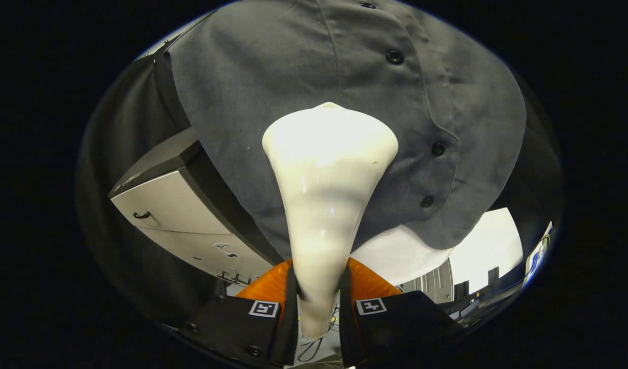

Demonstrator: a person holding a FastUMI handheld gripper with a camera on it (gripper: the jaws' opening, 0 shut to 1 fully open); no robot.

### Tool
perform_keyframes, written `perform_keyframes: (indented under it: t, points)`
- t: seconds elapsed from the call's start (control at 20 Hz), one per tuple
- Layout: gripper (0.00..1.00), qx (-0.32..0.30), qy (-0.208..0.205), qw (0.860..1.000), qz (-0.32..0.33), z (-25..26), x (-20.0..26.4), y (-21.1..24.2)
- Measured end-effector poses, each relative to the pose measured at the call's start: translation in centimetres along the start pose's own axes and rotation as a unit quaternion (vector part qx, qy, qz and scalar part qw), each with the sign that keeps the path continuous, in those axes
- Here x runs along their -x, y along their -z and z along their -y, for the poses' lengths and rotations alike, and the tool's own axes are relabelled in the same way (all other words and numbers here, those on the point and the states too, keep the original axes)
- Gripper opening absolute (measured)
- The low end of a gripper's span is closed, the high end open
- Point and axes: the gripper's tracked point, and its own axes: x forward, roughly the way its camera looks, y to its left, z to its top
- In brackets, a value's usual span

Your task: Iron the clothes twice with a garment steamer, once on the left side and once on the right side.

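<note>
While gripper clamps steamer by narrow handle, both fingers pressing, wide head sits against grey shirt just left of button placket. Steamer: rigid, smooth, likely slippery, top-heavy; hold stays low on handle. Shirt soft, hangs loose, yields under pressure.

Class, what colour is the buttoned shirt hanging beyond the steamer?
Plain dark grey shirt, clearest in the gripper view, behind the glossy white steamer head that the gripper holds.
</note>
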Motion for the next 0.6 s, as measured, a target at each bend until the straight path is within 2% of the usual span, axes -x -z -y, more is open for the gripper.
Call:
perform_keyframes:
  t: [0.6]
  points:
    - [0.41, -0.02, 0.006, 0.999, -0.046, 1.6, -3.3, 4.9]
